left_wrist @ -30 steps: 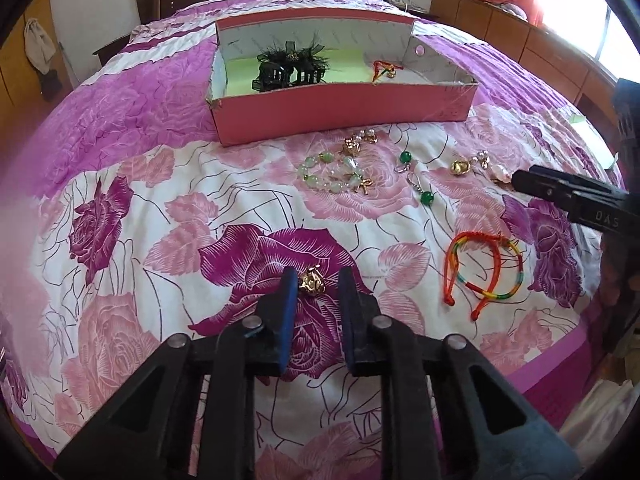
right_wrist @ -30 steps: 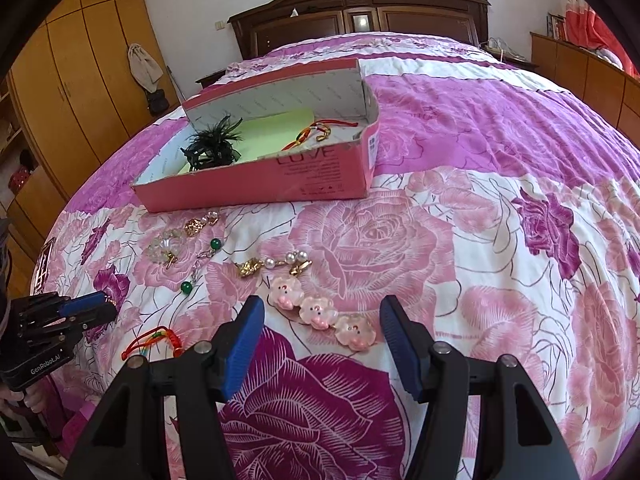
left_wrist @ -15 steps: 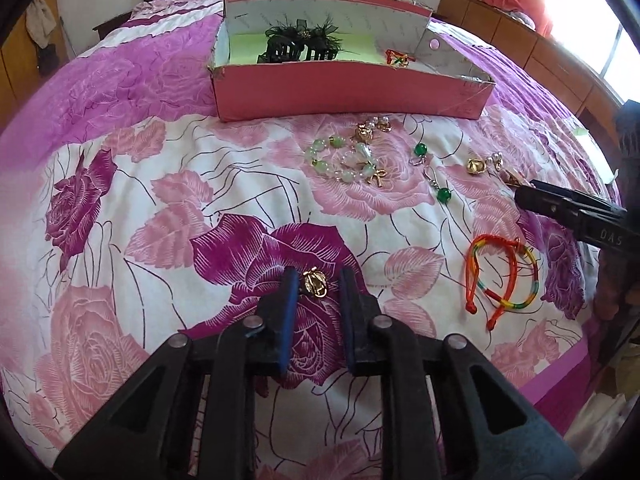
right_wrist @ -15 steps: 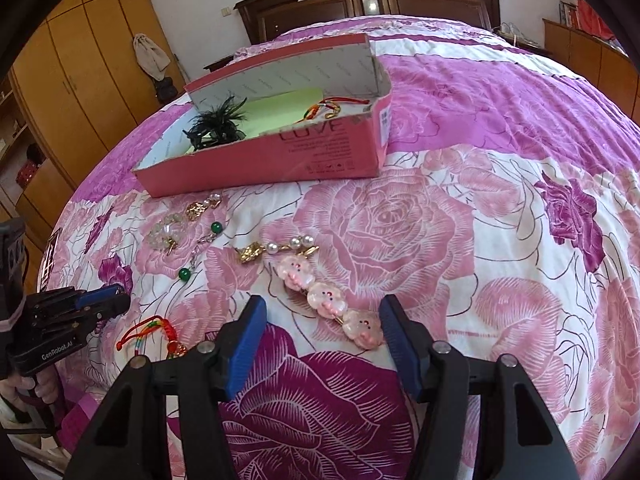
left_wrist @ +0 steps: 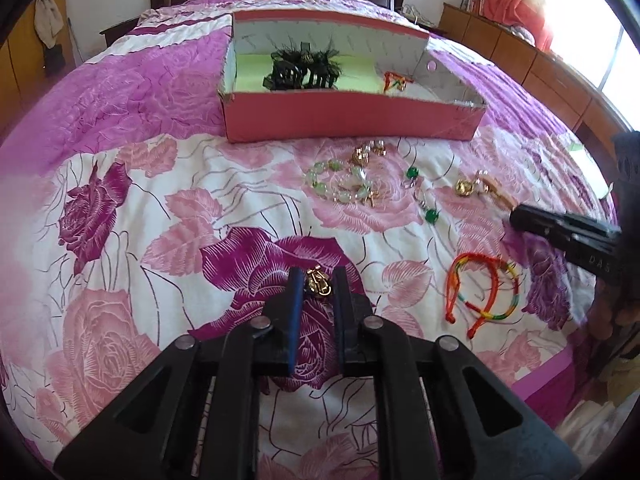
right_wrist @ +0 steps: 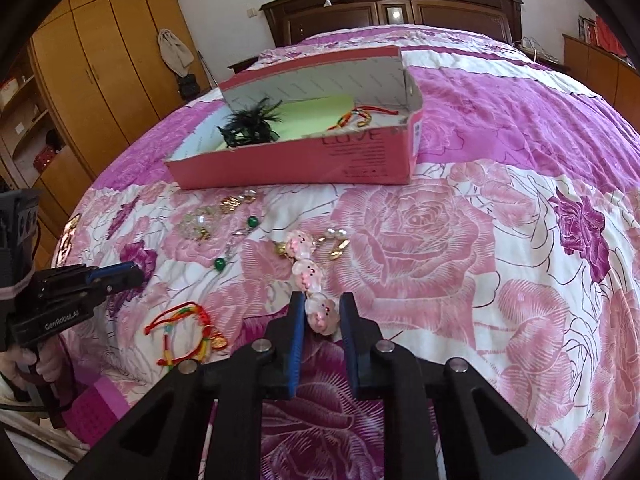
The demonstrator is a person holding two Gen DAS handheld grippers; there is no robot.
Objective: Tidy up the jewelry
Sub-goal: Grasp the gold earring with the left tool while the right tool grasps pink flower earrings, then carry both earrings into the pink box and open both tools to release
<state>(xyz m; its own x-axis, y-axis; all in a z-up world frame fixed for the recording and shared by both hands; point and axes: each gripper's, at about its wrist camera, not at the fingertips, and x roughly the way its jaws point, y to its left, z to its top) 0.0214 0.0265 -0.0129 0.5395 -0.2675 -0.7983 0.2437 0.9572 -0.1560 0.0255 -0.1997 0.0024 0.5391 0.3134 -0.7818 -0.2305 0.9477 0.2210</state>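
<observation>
On the rose-patterned bedspread, my left gripper [left_wrist: 318,276] is closing its jaws, and the blue pads press on a small gold earring [left_wrist: 318,286]. In the right wrist view the left gripper [right_wrist: 116,276] shows at the left edge. My right gripper [right_wrist: 322,300] is closing too, its pads pressing the nearest flower of a pink flower hair clip [right_wrist: 308,272] that stretches away from it. The right gripper's tip [left_wrist: 520,216] enters the left wrist view from the right. Beyond stands the open pink box [left_wrist: 352,120] with a black feathered clip [left_wrist: 304,68] and a red cord bracelet [left_wrist: 394,82] inside.
Loose on the bedspread lie a green bead bracelet [left_wrist: 340,184], green drop earrings [left_wrist: 430,216], gold and pearl earrings [left_wrist: 466,188] and a rainbow cord bracelet [left_wrist: 484,292]. A wooden headboard [right_wrist: 392,12] and wardrobes [right_wrist: 100,72] stand behind the bed.
My right jaws went from wide open to closed on the pink hair clip, which swung to point away. The left jaws narrowed slightly on the gold earring.
</observation>
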